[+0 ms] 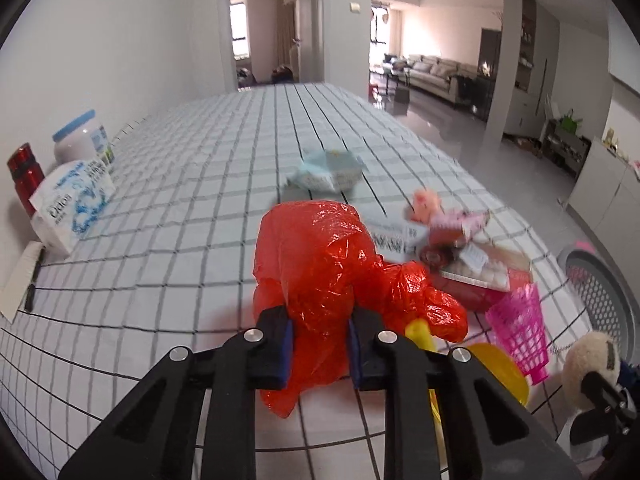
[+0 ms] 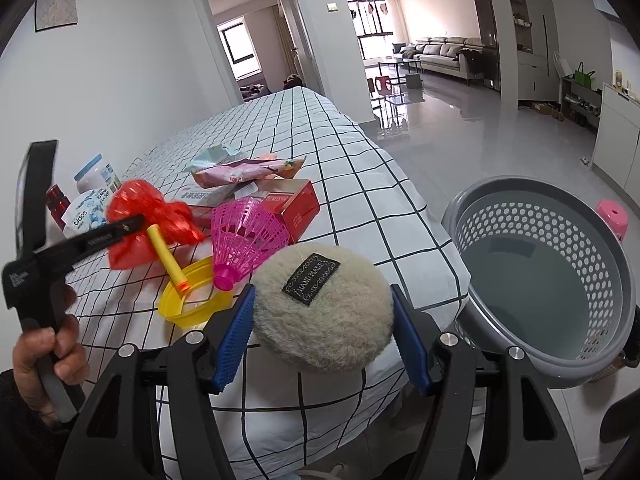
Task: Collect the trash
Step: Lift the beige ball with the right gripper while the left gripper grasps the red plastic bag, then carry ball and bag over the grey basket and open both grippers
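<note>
My left gripper point(image 1: 320, 320) is shut on a crumpled red plastic bag point(image 1: 320, 248), which bulges out ahead of the blue pads over the checked tablecloth. The right wrist view shows the same bag point(image 2: 148, 208) at the left, with a hand point(image 2: 48, 352) on the left gripper's handle. My right gripper point(image 2: 322, 300) is shut on a round fluffy beige pad point(image 2: 320, 320) with a black label, held above the table's near edge. A grey perforated basket point(image 2: 520, 224) stands on the floor to the right, with nothing visible inside.
On the table lie a pink shuttlecock point(image 2: 248, 232), a yellow lid point(image 2: 192, 300) with a yellow foam dart point(image 2: 166, 256), a red box point(image 2: 296, 208) and snack wrappers point(image 2: 244, 168). A white jar point(image 1: 82, 140), red bottle point(image 1: 26, 176) and wipes pack point(image 1: 72, 204) stand by the wall.
</note>
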A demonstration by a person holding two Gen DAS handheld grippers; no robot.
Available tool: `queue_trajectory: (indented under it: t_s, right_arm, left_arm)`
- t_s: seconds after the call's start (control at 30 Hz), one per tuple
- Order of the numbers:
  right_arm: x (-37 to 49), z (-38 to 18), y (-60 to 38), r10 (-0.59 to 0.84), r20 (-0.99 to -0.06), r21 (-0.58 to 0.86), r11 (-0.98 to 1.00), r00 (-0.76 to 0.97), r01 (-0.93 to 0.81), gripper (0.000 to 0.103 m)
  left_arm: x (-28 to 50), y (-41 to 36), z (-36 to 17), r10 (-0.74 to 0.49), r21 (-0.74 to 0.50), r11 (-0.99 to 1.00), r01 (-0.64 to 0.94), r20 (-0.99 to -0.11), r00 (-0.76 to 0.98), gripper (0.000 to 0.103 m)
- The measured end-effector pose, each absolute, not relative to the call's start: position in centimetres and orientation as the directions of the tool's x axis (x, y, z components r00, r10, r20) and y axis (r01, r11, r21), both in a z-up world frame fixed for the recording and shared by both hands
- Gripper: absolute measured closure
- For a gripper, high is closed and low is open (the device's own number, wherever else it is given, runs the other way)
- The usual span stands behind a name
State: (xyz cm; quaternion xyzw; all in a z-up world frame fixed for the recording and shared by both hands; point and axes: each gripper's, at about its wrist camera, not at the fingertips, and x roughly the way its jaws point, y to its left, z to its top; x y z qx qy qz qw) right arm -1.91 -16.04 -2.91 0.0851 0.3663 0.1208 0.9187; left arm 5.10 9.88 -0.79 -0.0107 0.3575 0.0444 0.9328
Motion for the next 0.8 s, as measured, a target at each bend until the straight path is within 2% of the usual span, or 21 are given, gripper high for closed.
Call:
queue_trajectory:
  t_s: [0.17,0.37,0.6,0.8]
  right_arm:
    - [-2.1,-2.4,-16.5,0.285,-0.639,0.25,0.955,0.714,-0.158,0.04]
    - [-2.5,-1.2,-18.8,0.255,-0.613,0.251,0.96,0.748,-0.121,0.04]
    - [-3.7,-0.3,-24.5,0.148,-0.6,0.227,0.974,0.786,-0.01,0.04]
    - [-4.0,-1.5,-30.3,0.038,-0.626,0.205,0.972,0.779,0.117,0.04]
  left_arm:
    - [4.1,10.0,2.1,0.079,0.009,0.996,-0.093,-0.616,0.784,0.082]
    - [3.1,6.8,4.6,-0.015,-0.013,1.0,0.009,-0.587,0.81,0.082]
    - [2.9,-0.8,5.5,-0.186,-0.04,0.979,0.202,-0.589,0.786,0.082]
    - [3.3,-7.7,3.0,-0.277,-0.043,0.944,0.328,-0.641,0.716,0.082]
